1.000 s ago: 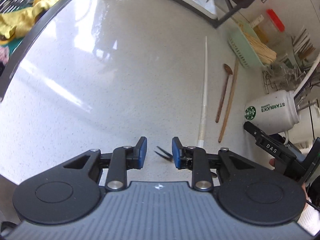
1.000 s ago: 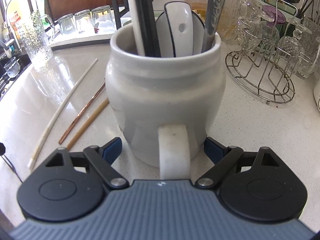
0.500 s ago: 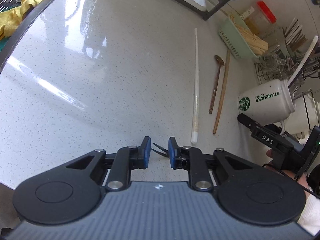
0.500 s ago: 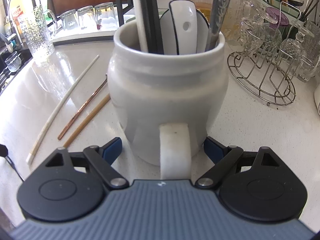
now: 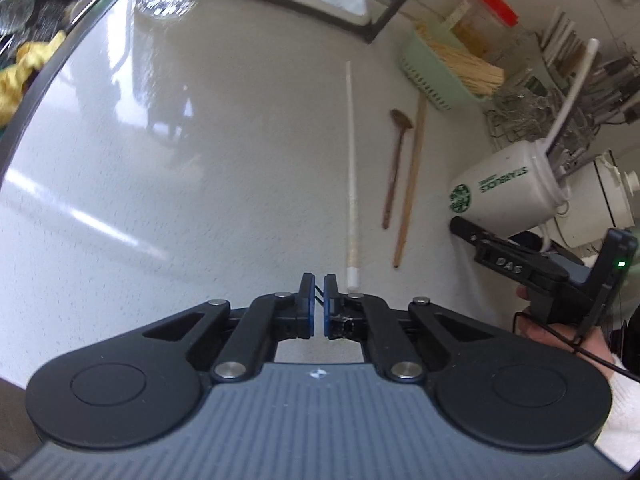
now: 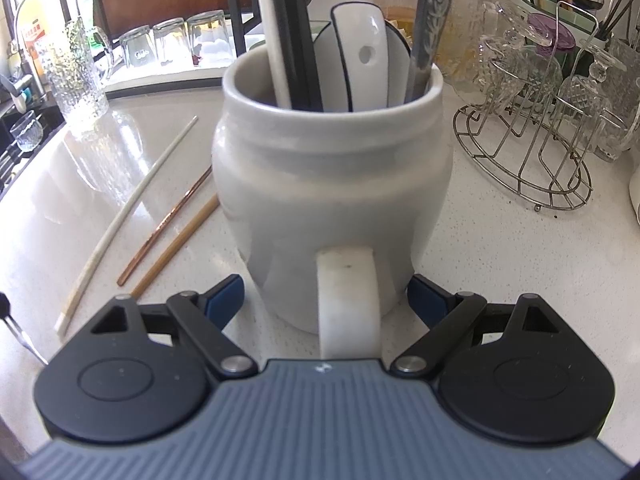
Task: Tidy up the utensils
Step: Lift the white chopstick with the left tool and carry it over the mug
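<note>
In the left wrist view, the left gripper (image 5: 316, 294) is seen closed on a thin black fork (image 5: 319, 295), only a dark sliver of which shows between the blue pads (image 5: 306, 304); the jaws have just been closing, with the fork between them; on the pale speckled countertop (image 5: 180, 160) just beyond, a long white chopstick (image 5: 351, 168) is laid pointing away, and to its right a brown wooden spoon (image 5: 396, 168) and a tan wooden chopstick (image 5: 410, 180) are laid side by side; farther right a white ceramic mug with a green logo (image 5: 504, 188) is flanked by the right gripper (image 5: 516, 264), carried in a hand (image 5: 560, 332).

In the right wrist view, the right gripper (image 6: 324, 296) is held wide, its blue pads (image 6: 226, 296) set on either side of the mug (image 6: 332, 184), its handle facing the camera; whether the pads touch the mug cannot be told; several utensils are stood in the mug; at the far left edge, the fork (image 6: 18, 328) is seen raised; a wire glass rack (image 6: 524, 152) is stood to the right.
</note>
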Tool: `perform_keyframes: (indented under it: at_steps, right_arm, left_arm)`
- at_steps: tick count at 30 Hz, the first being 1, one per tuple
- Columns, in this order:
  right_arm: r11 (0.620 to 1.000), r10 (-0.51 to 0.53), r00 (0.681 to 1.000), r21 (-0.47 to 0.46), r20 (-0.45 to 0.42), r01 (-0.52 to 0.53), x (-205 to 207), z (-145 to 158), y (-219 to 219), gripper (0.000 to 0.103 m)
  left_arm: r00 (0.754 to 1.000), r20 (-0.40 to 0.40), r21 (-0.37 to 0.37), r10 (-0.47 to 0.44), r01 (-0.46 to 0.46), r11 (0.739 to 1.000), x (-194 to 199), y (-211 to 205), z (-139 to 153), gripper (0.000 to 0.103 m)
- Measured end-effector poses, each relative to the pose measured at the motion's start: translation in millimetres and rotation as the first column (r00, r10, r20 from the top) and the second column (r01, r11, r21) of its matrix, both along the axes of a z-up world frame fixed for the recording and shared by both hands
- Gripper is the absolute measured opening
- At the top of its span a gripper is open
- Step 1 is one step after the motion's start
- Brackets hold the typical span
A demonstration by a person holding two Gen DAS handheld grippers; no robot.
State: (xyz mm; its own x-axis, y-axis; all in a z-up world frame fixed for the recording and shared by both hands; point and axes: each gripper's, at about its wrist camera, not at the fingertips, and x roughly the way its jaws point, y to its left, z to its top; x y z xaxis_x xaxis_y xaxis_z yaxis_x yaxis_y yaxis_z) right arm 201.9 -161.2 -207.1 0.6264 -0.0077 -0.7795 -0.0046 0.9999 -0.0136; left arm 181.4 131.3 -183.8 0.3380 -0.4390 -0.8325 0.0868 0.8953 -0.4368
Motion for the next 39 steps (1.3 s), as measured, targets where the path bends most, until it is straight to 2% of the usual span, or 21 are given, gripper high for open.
perform_keyframes:
  at_steps: [6, 15, 19, 26, 33, 39]
  right_arm:
    - [1.000, -0.009, 1.000, 0.008, 0.017, 0.009, -2.6, -0.5, -1.8, 0.091]
    - [0.998, -0.044, 0.999, 0.040, 0.030, 0.043, -0.6, 0.5, -4.3, 0.091]
    - [0.998, -0.046, 0.998, 0.043, 0.035, 0.045, -0.8, 0.3, -3.9, 0.091]
    - [0.998, -0.048, 0.998, 0.048, 0.040, 0.046, -2.4, -0.5, -4.5, 0.091]
    - [0.997, -0.050, 0.998, 0.064, 0.048, 0.047, -4.0, 0.1, -7.4, 0.091]
    - [0.996, -0.050, 0.997, 0.076, 0.055, 0.046, -6.4, 0.6, -11.0, 0.091]
  left_arm:
    - [0.996, 0.081, 0.058, -0.045, 0.041, 0.997, 6.4, -15.6, 46.3, 0.000]
    - [0.972, 0.183, 0.125, -0.146, 0.124, 0.984, 17.1, -43.6, 111.0, 0.000]
    - [0.952, 0.232, 0.157, -0.202, 0.169, 0.973, 20.4, -60.1, 140.0, 0.000]
    - [0.900, 0.340, 0.201, -0.274, 0.215, 0.956, 32.7, -95.5, 192.2, 0.000]
    - [0.854, 0.414, 0.240, -0.314, 0.231, 0.943, 46.7, -135.6, 216.4, 0.000]
    - [0.853, 0.408, 0.242, -0.327, 0.244, 0.939, 54.8, -162.7, 210.9, 0.000]
